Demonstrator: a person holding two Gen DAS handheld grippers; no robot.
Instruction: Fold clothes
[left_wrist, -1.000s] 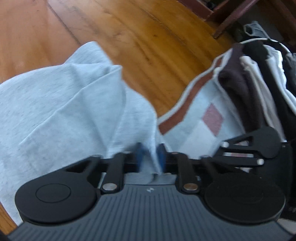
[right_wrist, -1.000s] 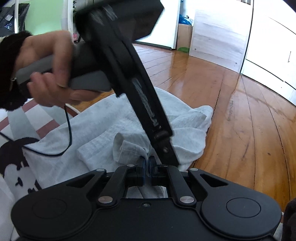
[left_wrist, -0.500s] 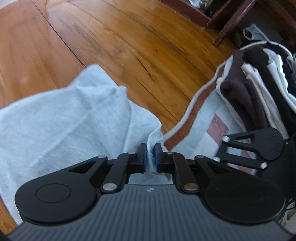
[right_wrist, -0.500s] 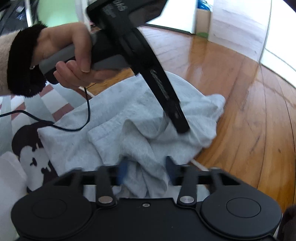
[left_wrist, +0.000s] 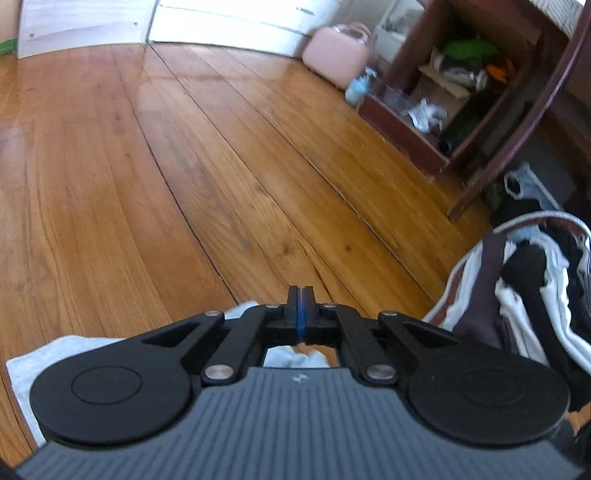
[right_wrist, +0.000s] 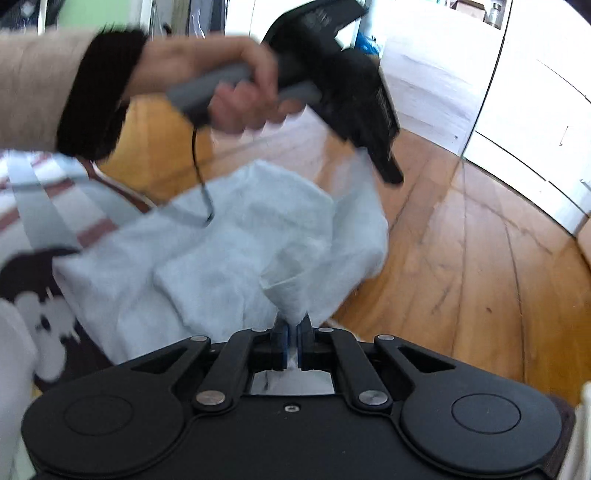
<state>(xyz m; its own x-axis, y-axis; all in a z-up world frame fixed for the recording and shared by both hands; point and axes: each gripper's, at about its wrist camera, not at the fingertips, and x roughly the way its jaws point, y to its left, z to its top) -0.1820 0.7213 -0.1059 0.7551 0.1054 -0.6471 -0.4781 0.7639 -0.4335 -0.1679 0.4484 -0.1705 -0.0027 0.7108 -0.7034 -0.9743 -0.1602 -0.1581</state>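
Right tongs (right_wrist: 291, 326) closing on grey garment (right_wrist: 236, 251) – blurred, left tongs (left_wrist: 300, 300) pressed together, garment mostly hidden beneath.

Glossy wooden plank floor (left_wrist: 184, 166) meets white doors (right_wrist: 535, 110) and a dark cabinet (left_wrist: 461, 92).

From my right gripper (right_wrist: 291, 334) the garment (right_wrist: 236, 254) spreads ahead over the floor (right_wrist: 480, 258) and onto the rug (right_wrist: 33, 206) at left, my left gripper (right_wrist: 388, 177) above its far edge, a clothes pile (left_wrist: 524, 295) at right.
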